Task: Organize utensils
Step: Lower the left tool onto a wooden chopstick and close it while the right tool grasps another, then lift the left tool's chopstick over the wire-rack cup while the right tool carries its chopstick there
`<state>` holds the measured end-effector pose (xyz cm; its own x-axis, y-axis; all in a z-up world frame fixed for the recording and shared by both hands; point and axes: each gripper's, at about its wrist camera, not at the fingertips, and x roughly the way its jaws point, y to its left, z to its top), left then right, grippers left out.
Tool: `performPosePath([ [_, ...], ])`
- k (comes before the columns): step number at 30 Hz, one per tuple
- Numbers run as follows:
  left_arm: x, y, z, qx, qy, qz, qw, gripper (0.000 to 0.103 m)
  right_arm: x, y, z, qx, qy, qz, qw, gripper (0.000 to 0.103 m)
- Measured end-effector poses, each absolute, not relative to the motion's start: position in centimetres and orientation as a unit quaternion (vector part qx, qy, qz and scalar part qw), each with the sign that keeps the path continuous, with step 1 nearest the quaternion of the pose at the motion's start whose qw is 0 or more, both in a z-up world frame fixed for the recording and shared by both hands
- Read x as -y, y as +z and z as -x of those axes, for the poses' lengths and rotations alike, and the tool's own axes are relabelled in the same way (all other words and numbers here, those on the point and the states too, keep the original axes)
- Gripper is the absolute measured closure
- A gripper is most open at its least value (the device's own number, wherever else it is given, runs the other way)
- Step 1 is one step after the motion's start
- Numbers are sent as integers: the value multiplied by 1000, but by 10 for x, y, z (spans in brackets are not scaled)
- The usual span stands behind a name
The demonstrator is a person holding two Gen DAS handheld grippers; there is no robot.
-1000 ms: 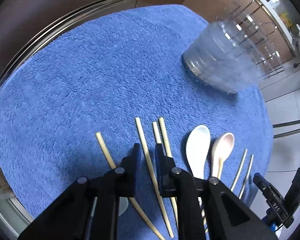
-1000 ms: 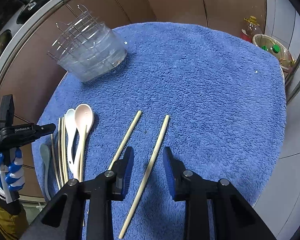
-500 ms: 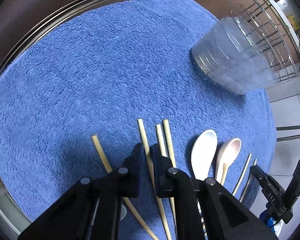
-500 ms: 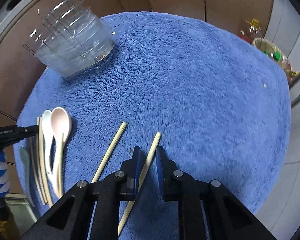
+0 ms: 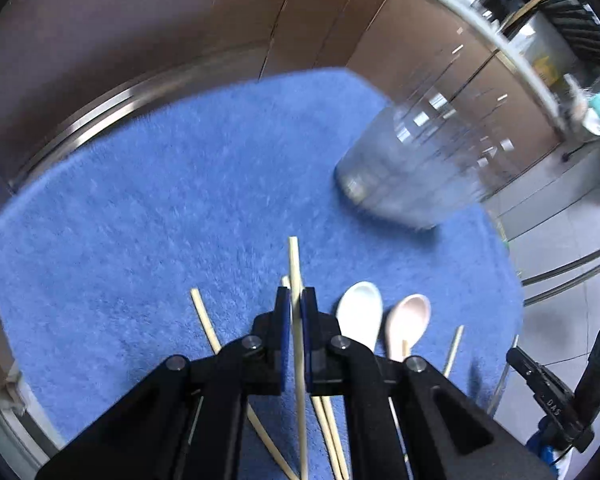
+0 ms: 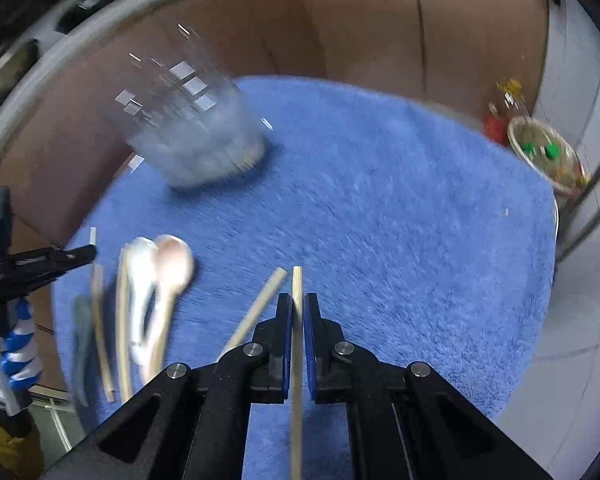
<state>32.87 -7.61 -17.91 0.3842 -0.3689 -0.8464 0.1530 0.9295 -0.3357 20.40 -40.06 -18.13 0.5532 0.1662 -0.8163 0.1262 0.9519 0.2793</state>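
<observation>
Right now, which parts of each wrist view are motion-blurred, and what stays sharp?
Left wrist view: the clear utensil holder and the background counter smear, while the left claw and its clamped chopstick are crisp. Right wrist view: heavier blur; the spoons, the loose chopsticks at the left and the towel streak, while the right claw stays sharp.

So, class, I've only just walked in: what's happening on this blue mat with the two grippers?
Someone is sorting utensils with two hand-held grippers. The left gripper is shut on a chopstick, and the right gripper is shut on another chopstick. More chopsticks, a white spoon and a pink spoon lie on the blue mat. The clear holder stands at the mat's far side; the blur hides whether anything is in it.
</observation>
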Motion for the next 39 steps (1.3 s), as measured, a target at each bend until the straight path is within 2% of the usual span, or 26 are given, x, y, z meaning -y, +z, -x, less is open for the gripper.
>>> performPosePath([
  [9,76,-96,-301,-430,-185,84,879,99,380,-94,-185,-348,79,-152,922,97],
  [17,85,1,-326,-304,-204,108,924,99,355,6,-236,-189,112,-125,968,97],
  [21,99,27,-360,-255,-202,121,938,99,346,24,-273,-141,102,-111,978,97],
  [27,134,23,-400,-234,-196,113,946,99,347,4,-319,-127,69,-91,985,97],
  [39,180,-68,-424,-235,-167,66,955,99,347,-94,-351,-183,35,-74,980,97],
])
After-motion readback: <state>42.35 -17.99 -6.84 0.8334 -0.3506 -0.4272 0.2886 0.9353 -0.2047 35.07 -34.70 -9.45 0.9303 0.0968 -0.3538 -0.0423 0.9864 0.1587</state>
